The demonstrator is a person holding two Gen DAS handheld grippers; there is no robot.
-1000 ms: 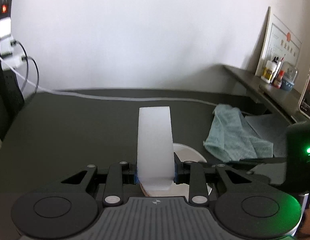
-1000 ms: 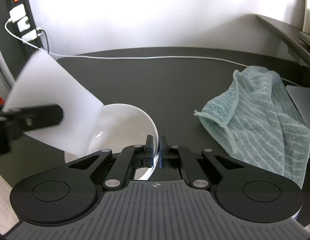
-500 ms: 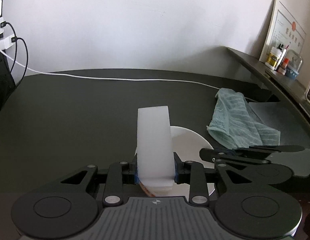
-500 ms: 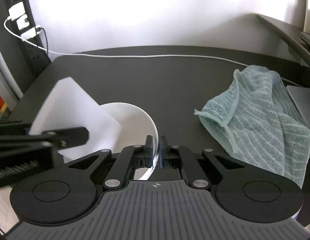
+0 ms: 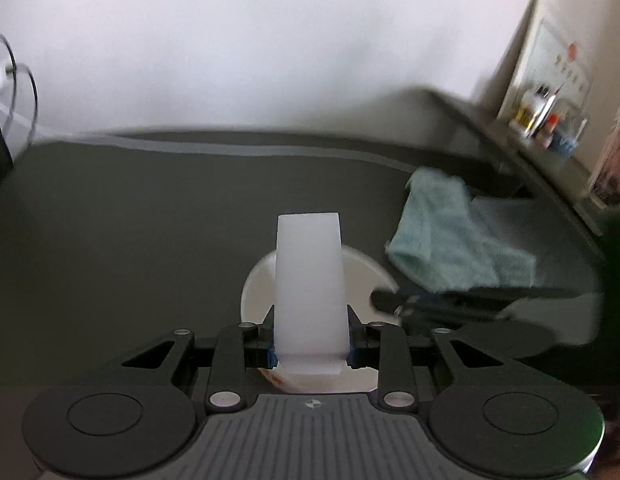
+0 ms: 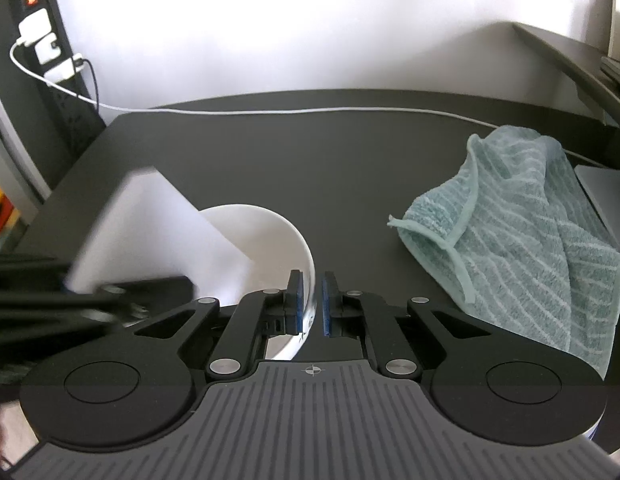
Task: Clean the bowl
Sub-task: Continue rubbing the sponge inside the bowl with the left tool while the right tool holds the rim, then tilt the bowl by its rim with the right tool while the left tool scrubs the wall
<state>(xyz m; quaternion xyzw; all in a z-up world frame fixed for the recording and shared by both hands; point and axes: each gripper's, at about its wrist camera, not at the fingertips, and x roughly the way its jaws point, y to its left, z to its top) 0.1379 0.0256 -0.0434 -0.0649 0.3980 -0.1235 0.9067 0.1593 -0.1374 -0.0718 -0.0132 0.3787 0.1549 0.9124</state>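
In the right wrist view, a power strip (image 6: pixel 28 4) with white plugs is standing at the upper left, and a white cable (image 6: pixel 310 111) is running from it across the back of the dark tabletop (image 6: pixel 310 168). Lower left, the left tongs (image 6: pixel 122 300) are showing as a blurred black shape clamping a white sponge block (image 6: pixel 150 232), which is tilting down into the white bowl (image 6: pixel 286 236) sitting at centre left of the frame. The bowl's rim is lying between the blue pads (image 6: pixel 296 300) of the right tongs (image 6: pixel 310 304); the jaws are standing slightly parted, with a visible gap on the right side of the rim, so they are not pinching it. At the right, a crumpled teal striped towel (image 6: pixel 522 248) is lying on the tabletop, well apart from the bowl.

The left wrist view, blurred, is looking along the sponge block (image 5: pixel 310 280), squeezed between the fingers of the left tongs (image 5: pixel 310 344), with the bowl (image 5: pixel 254 288) directly beneath at centre; an orange-brown smear is showing on its near inner wall, something the other view is not revealing. Only here, a shelf (image 5: pixel 522 152) at the upper right is carrying small bottles (image 5: pixel 530 108) and a framed certificate (image 5: pixel 550 56). The right tongs (image 5: pixel 394 300) are reaching in from the right, and the towel (image 5: pixel 450 240) is lying beyond them
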